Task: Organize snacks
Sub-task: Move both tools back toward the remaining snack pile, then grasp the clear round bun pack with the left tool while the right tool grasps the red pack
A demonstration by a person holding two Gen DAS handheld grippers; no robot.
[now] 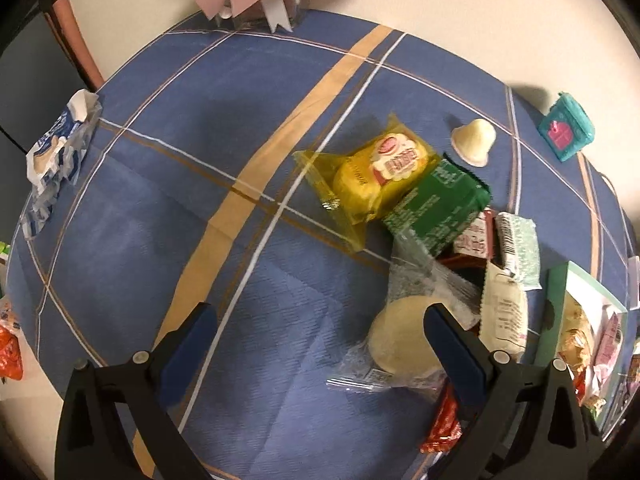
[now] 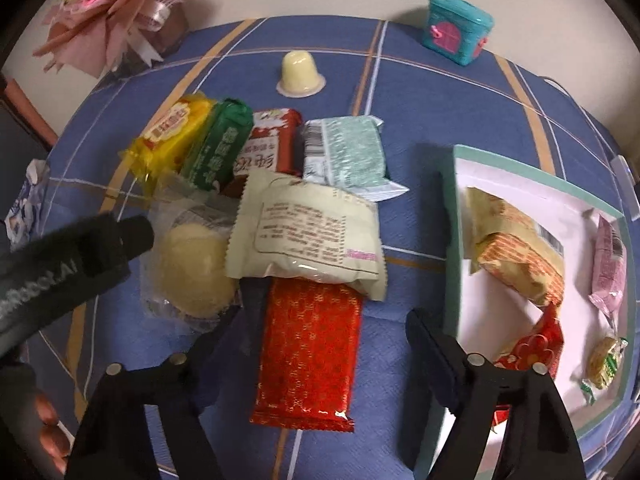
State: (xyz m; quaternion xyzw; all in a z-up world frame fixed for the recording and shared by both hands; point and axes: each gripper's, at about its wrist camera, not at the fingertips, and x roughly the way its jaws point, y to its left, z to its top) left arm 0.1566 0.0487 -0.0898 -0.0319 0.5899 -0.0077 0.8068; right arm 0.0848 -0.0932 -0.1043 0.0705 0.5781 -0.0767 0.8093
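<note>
The table (image 2: 420,92) carries a pile of snacks, and at 3 o'clock from it stands the box (image 2: 454,240), partly filled. The red pack (image 2: 308,352) lies between the jaws of the right gripper (image 2: 316,320), long axis toward 12 o'clock, pads apart and not pressing. The left gripper (image 1: 320,328) is open over bare cloth, with the round cake (image 1: 400,340) at its right finger. I judge the right hand is nearer.
</note>
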